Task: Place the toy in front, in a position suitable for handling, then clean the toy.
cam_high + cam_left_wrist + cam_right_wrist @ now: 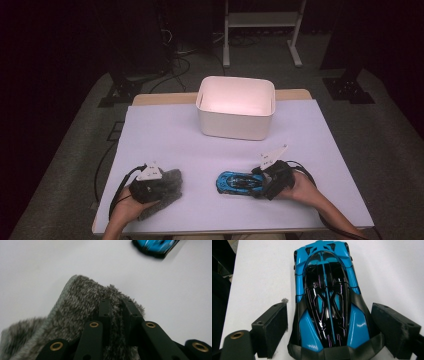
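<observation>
At the near edge of the white-covered table (165,135), both grippers are busy with the grasping step. The left gripper (116,305) has its jaws drawn narrow and pinched into the pile of a grey fuzzy cloth (75,315), which lies bunched on the table's near left part; in the high view the same gripper (148,186) sits on top of that cloth (167,192). I judge this grip as made, though how much fabric the pads actually hold is hidden by the pile.

The right gripper (329,327) stands wide, its jaws straddling one end of a blue and black toy sports car (328,297) without touching its flanks. The car (239,182) rests on its wheels at the near right, lengthwise across the table, with the right gripper (267,180) at its right end.

Farther back, at the middle of the table's far edge, a white rectangular bin (235,107) stands open and looks empty.

Next, as I judge it, the right jaws must close squarely on the car's sides, then both loads need lifting clear and carrying forward over the bin's rim.
</observation>
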`<state>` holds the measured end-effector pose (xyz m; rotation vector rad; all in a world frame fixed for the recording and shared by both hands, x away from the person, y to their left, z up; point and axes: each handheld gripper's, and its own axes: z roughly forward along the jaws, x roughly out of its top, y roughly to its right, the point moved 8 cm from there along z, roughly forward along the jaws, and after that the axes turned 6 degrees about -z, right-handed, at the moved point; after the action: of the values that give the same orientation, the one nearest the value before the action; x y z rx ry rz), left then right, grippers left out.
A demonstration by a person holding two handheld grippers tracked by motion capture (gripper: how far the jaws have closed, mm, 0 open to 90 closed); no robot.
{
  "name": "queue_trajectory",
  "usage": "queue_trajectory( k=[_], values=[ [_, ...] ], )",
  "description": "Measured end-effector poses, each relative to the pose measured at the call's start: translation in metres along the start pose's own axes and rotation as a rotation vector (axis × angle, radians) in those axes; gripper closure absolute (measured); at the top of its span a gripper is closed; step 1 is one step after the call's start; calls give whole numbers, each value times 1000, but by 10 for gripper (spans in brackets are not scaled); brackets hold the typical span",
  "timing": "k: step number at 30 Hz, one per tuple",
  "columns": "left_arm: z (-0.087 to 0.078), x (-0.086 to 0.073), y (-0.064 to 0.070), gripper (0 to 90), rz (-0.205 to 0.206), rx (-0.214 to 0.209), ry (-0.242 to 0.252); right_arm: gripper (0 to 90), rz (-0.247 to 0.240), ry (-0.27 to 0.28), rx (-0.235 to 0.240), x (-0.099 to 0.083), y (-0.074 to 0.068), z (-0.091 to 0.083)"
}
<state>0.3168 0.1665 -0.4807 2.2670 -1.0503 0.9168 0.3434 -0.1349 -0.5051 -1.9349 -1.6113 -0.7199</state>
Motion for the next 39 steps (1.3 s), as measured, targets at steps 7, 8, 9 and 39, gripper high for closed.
queue_trajectory(
  k=[7, 8, 9, 39],
  values=[
    [4, 37, 19, 789, 29, -92, 77, 142, 0, 18, -2, -1, 0, -2],
    [7, 43, 23, 789, 39, -106, 81, 142, -2, 17, -1, -1, 0, -2],
    [14, 53, 28, 789, 60, -127, 82, 142, -3, 13, -1, -2, 0, -1],
    [111, 124, 86, 788, 278, -326, -42, 135, -27, 14, 2, -9, -1, 5]
  ],
)
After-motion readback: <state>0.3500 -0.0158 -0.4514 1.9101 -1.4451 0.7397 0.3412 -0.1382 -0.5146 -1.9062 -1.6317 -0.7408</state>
